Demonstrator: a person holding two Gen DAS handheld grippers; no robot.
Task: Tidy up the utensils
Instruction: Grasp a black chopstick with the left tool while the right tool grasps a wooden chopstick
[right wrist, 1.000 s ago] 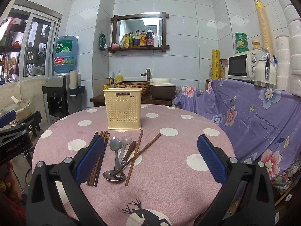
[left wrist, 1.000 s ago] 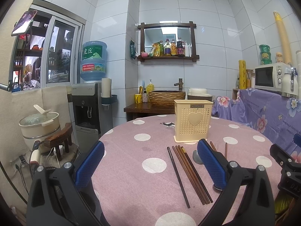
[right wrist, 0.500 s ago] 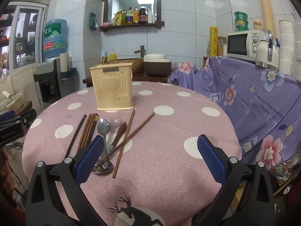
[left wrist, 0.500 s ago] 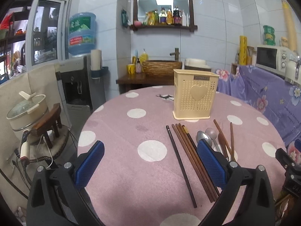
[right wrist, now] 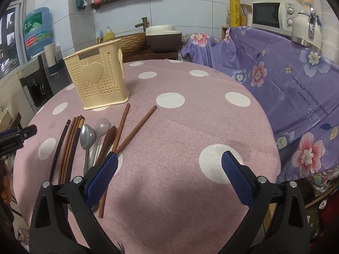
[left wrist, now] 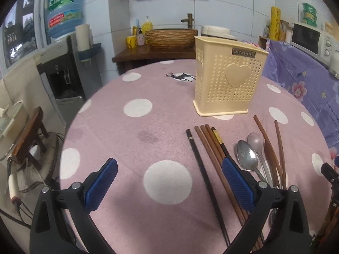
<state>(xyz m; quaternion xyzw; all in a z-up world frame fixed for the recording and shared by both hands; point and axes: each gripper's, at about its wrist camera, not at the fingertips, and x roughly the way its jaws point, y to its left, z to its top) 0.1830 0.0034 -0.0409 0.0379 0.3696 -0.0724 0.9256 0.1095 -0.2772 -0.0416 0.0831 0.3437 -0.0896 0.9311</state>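
Note:
A cream perforated utensil holder (left wrist: 228,80) with a heart stands upright on the pink polka-dot table (left wrist: 148,127); it also shows in the right wrist view (right wrist: 98,82). In front of it lie several chopsticks (left wrist: 209,148), two metal spoons (left wrist: 249,154) and a wooden spoon (left wrist: 270,154), seen again in the right wrist view as chopsticks (right wrist: 70,144), spoons (right wrist: 88,137) and wooden spoon (right wrist: 108,139). My left gripper (left wrist: 169,182) is open and empty above the table, its right finger over the chopsticks. My right gripper (right wrist: 169,177) is open and empty, right of the utensils.
A water dispenser (left wrist: 63,69) and a wooden stool (left wrist: 29,135) stand left of the table. A purple flowered cloth (right wrist: 286,80) covers the counter at right, with a microwave (right wrist: 273,14) on it. A basket sink (left wrist: 171,38) sits behind the table.
Both grippers have moved forward and tilted down towards the table. The utensils and the holder now look closer and larger. Nothing has been taken hold of.

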